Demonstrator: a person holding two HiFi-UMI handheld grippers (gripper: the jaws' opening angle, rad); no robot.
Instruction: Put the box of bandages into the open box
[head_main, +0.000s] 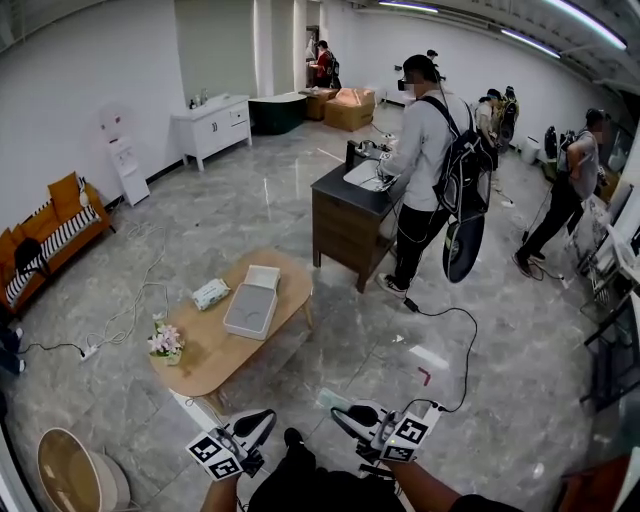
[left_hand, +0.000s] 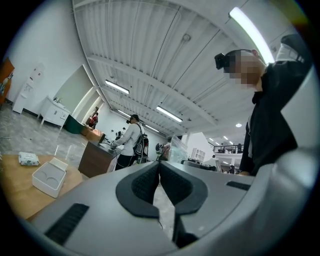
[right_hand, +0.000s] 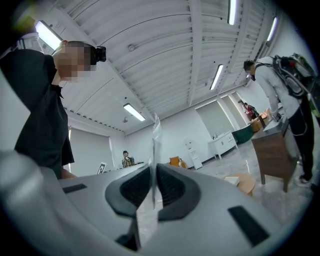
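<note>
A flat white and green bandage box (head_main: 210, 293) (left_hand: 28, 158) lies on the low wooden table (head_main: 200, 365), left of the open white box (head_main: 250, 312) (left_hand: 48, 177), whose lid (head_main: 263, 277) rests at its far end. Both grippers hang near my body, well short of the table. My left gripper (head_main: 262, 420) (left_hand: 159, 165) is shut with nothing between its pads. My right gripper (head_main: 340, 412) (right_hand: 153, 167) is shut on a thin clear plastic sheet (right_hand: 155, 135) (left_hand: 177, 149) that sticks up past the jaws.
A small bunch of flowers (head_main: 166, 340) stands on the table's near end. A person with a backpack (head_main: 425, 150) works at a dark wooden cabinet (head_main: 345, 215) beyond the table. Cables (head_main: 130, 320) trail on the floor at left; a round wooden tub (head_main: 75, 470) sits near left.
</note>
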